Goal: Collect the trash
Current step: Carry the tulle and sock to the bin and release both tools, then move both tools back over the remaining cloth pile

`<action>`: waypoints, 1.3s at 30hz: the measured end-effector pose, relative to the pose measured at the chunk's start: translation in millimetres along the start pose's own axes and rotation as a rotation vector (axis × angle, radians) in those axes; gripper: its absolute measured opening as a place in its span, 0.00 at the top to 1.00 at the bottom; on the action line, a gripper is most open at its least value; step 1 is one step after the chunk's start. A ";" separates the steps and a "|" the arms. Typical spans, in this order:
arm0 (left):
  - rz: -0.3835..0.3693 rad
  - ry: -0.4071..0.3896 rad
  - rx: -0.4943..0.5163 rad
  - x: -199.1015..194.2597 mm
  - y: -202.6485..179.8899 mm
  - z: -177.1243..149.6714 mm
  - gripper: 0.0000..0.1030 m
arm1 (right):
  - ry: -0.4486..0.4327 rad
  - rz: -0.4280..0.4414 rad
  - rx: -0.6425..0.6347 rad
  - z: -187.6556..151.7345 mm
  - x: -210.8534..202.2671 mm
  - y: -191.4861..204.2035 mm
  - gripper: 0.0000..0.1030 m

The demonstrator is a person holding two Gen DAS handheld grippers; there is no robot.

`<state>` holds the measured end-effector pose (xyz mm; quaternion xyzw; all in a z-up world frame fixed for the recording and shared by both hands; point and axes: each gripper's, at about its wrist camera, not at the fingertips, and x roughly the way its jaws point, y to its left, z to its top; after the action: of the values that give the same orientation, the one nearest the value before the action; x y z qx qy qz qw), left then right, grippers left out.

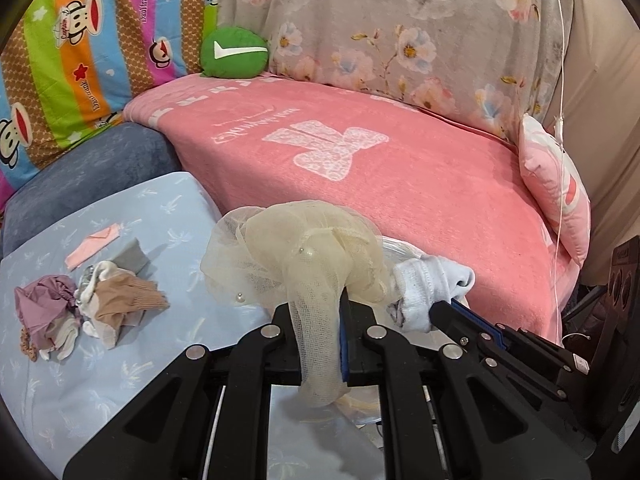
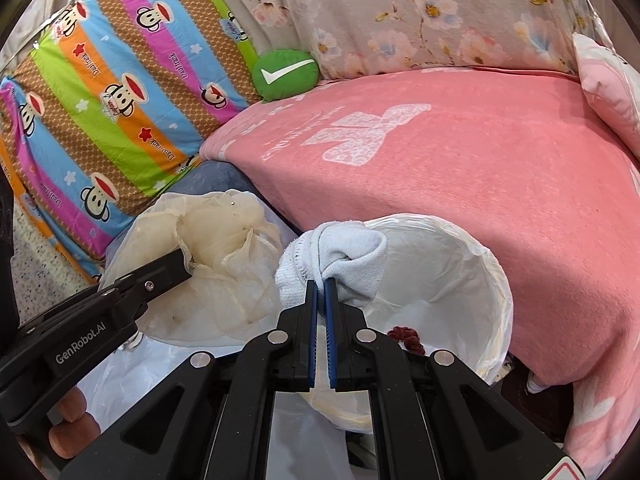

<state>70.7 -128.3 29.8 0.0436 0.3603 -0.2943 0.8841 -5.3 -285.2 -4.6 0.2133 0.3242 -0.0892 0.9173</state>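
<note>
Your right gripper (image 2: 320, 282) is clamped on the white knitted sock (image 2: 332, 264), your left gripper (image 1: 340, 300) on the cream mesh bundle (image 1: 296, 252). Centre each over the white-lined round bin (image 2: 496, 280) before releasing (mesh may snag).

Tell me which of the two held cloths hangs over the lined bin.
The white sock in the right gripper; the cream mesh cloth hangs left of the bin.

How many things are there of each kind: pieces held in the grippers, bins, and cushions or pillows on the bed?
Held pieces: 2, the mesh cloth in the left gripper and the white sock in the right gripper
Bins: 1, the lined bin
Cushions or pillows: 2, the green cushion and the pink pillow
Total: 5
</note>
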 end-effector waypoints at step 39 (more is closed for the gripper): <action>0.066 -0.028 -0.129 -10.8 52.4 -13.3 0.36 | 0.051 0.030 -0.087 -15.3 15.4 48.1 0.77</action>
<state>85.4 -76.1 20.1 -0.0058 0.3645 -0.2417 0.8993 12.7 -235.8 -9.0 0.1805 0.3479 -0.0557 0.9183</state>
